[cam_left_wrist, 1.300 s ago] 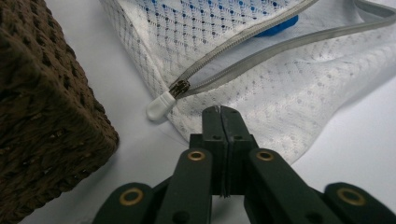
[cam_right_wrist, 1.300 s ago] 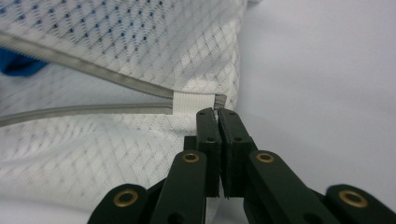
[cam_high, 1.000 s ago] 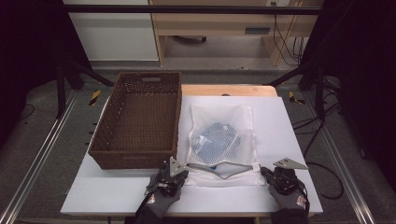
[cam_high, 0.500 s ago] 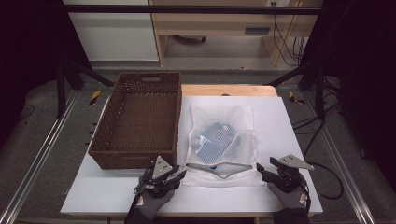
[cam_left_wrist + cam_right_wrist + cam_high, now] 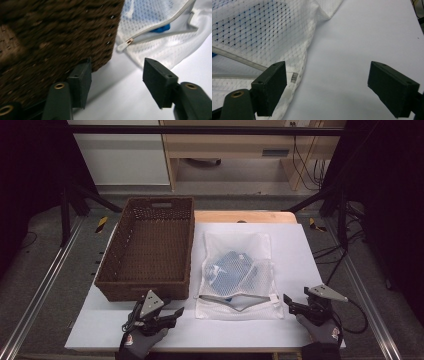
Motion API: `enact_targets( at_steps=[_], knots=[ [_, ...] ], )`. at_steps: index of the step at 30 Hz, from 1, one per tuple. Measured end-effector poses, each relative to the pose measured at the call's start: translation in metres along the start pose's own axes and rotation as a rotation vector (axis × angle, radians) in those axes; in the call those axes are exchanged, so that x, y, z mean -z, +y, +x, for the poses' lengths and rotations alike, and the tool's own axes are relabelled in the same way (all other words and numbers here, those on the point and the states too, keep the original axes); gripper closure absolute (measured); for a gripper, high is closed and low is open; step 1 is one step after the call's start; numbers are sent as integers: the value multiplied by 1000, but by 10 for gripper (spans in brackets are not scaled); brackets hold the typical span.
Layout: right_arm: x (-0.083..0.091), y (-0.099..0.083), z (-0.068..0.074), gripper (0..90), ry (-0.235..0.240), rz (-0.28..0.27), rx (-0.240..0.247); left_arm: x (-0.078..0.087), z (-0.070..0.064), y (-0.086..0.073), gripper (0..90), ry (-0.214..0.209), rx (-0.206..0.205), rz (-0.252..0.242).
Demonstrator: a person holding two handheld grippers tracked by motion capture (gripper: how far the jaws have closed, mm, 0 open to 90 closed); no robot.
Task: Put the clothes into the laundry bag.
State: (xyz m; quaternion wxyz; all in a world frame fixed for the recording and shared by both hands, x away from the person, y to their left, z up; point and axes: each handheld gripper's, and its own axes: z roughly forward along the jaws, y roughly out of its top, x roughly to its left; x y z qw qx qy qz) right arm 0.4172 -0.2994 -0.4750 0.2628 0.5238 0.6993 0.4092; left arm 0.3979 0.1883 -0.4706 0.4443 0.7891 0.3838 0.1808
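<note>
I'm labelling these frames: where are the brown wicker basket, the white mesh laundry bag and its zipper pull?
brown wicker basket [image 5: 107, 281]: high view, near-left rim.
white mesh laundry bag [image 5: 235, 242]: high view, far panel.
zipper pull [image 5: 123, 44]: left gripper view, white tab.

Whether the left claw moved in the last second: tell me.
Yes. The left claw has slid left along the basket's near wall, away from the mesh bag.

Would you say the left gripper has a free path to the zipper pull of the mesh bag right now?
Probably yes. The left gripper is open, and the zipper pull lies just ahead on bare white table. The basket corner stands close beside the left jaw, but not across the path.
</note>
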Motion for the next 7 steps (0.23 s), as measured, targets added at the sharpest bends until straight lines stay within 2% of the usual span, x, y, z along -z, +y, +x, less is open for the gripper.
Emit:
enact_targets(
  at_steps=[7],
  knots=[
    [2,-2,-5,151,-14,10,-5,10,16,-7,368,35,14,18]
  ],
)
